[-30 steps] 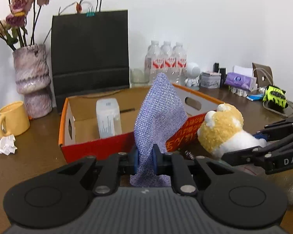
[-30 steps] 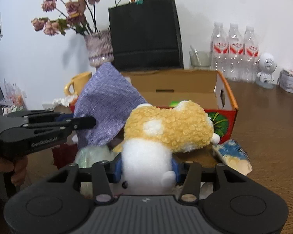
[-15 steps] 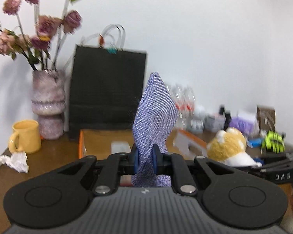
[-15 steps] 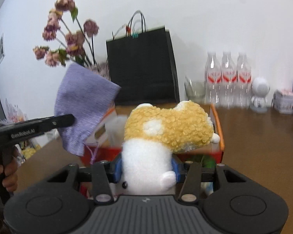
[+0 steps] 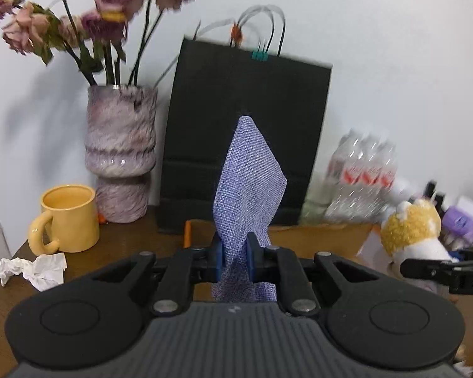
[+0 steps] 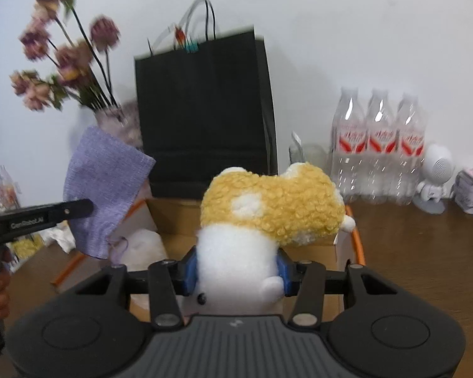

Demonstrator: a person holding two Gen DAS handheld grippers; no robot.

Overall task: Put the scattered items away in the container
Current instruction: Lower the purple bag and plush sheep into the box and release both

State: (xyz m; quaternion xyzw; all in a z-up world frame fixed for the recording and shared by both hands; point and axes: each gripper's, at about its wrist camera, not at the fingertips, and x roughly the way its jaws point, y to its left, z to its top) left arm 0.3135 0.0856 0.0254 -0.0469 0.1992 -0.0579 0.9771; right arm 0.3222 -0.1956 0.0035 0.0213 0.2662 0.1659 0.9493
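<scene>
Three water bottles [image 6: 378, 145], black bag [image 6: 205, 110] behind the box [image 6: 351, 230].

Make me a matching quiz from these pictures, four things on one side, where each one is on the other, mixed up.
Things:
1. purple cloth
2. plush toy
3. yellow mug
4. crumpled paper

Places:
A. table, in front of the mug
B. right hand-held gripper
C. beside the vase
D. left hand-held gripper

Pairs: 1-D, 2-B, 3-C, 4-A
</scene>
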